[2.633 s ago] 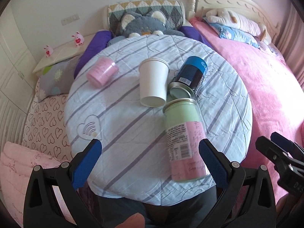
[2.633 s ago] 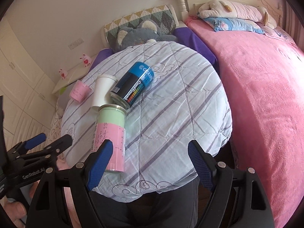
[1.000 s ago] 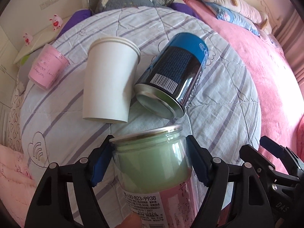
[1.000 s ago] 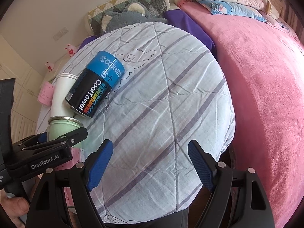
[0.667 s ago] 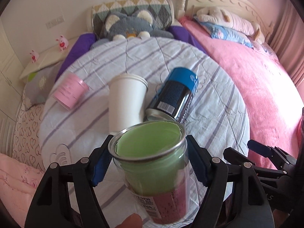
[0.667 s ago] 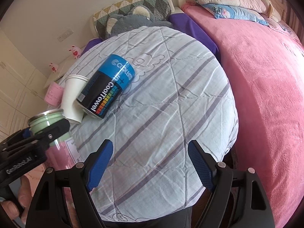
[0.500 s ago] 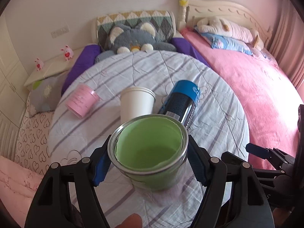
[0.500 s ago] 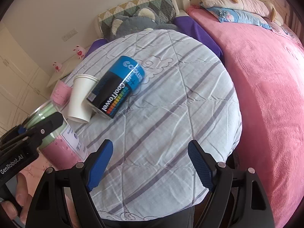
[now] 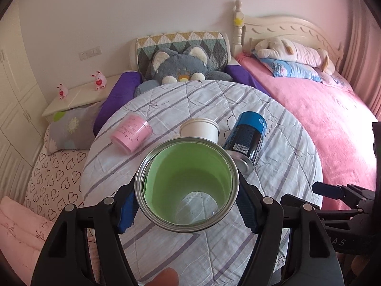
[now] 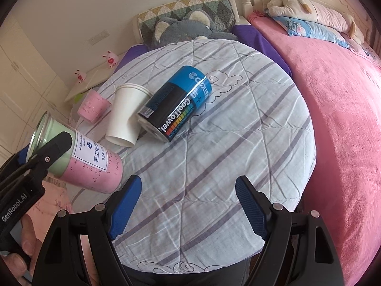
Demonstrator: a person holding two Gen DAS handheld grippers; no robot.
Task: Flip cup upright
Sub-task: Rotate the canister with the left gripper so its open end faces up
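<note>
My left gripper (image 9: 187, 205) is shut on a clear jar cup (image 9: 187, 186) with a green and pink label and a metal rim. I hold it just above the round striped table (image 9: 285, 166), its open mouth facing the camera. In the right wrist view the jar cup (image 10: 78, 159) hangs tilted at the left, mouth up and to the left, base low near the cloth. My right gripper (image 10: 188, 207) is open and empty over the table's near edge.
A white paper cup (image 10: 125, 116), a blue and black can (image 10: 176, 107) and a small pink cup (image 10: 92, 106) lie on their sides on the table. A pink bed (image 10: 345, 119) stands right, plush toys and a nightstand behind.
My left gripper closed on the lying jar cup, lifted it and turned it from lying flat toward upright. The right gripper stayed open near the front edge.
</note>
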